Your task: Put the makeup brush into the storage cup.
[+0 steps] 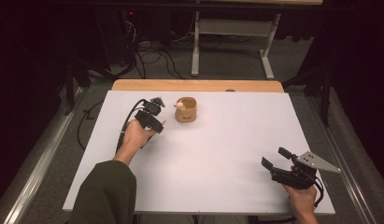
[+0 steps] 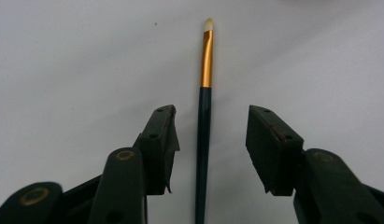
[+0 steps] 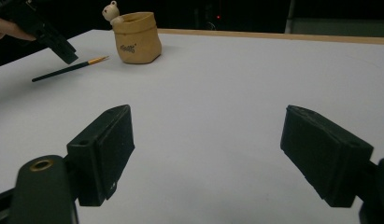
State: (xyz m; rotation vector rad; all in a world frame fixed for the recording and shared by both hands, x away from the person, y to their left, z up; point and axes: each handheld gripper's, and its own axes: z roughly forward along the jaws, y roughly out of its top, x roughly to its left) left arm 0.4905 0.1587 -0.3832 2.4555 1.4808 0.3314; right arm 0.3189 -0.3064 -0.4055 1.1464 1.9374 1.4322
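Left gripper (image 2: 210, 128) astride brush (image 2: 203, 116), bristles pointing away

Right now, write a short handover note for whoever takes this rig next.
Left gripper: open, jaws either side of the paintbrush, not pressing it. It sits beside the pot in the high view.
Right gripper: open, nothing between the jaws, over the near right of the table.
The brush lies flat on the table, tip toward the tan bear pot, which stands upright.
Done: left gripper lined up on the handle.
Left: grip and lift; probably drop it in the pot.
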